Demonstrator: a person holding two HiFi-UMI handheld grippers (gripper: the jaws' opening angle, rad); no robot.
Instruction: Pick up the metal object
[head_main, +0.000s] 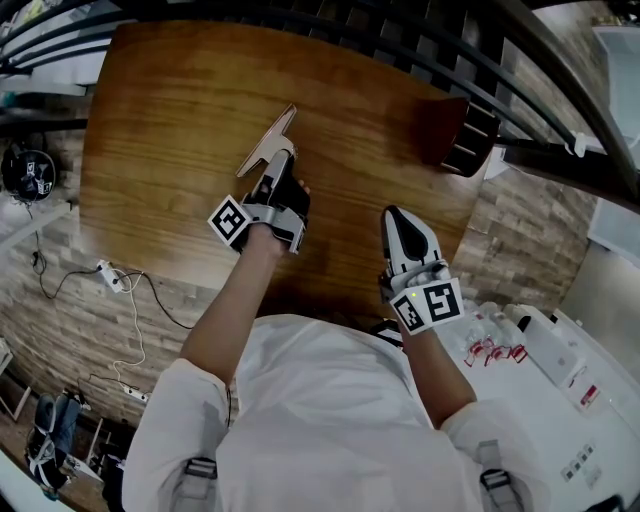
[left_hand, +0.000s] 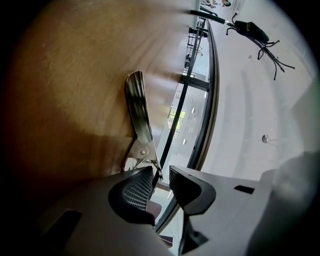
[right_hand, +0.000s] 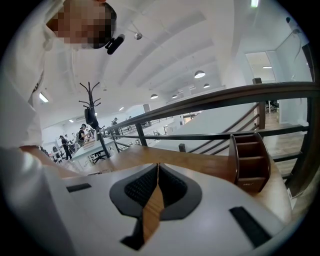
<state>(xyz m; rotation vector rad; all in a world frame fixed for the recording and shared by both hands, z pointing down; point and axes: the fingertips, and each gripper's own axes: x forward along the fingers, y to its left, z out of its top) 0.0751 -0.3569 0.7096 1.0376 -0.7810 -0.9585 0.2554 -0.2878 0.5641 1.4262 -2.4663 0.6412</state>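
1. Left gripper (left_hand: 164, 174) fills the foreground of its own view. Its fingers (left_hand: 136, 189) stand spread, and the thin rear end of the metal object (left_hand: 140, 112) reaches into the gap. One ribbed pad seems to touch it and the other stands clear, so nothing is pinched yet.
2. The metal object lies flat on the wooden desk (head_main: 180, 120), near its middle, just ahead of that gripper.
3. It is polished sheet metal riveted at a joint, so it probably handles as stiff, light and slippery. It lies low on the wood and is thin.
4. The narrow end by the rivet looks like the best hold. The wide blade would likely slide, and the sprung arms may give when squeezed.
5. Right gripper (right_hand: 157, 170) hovers near the person's body, well apart from the object, its fingers pressed together on nothing.
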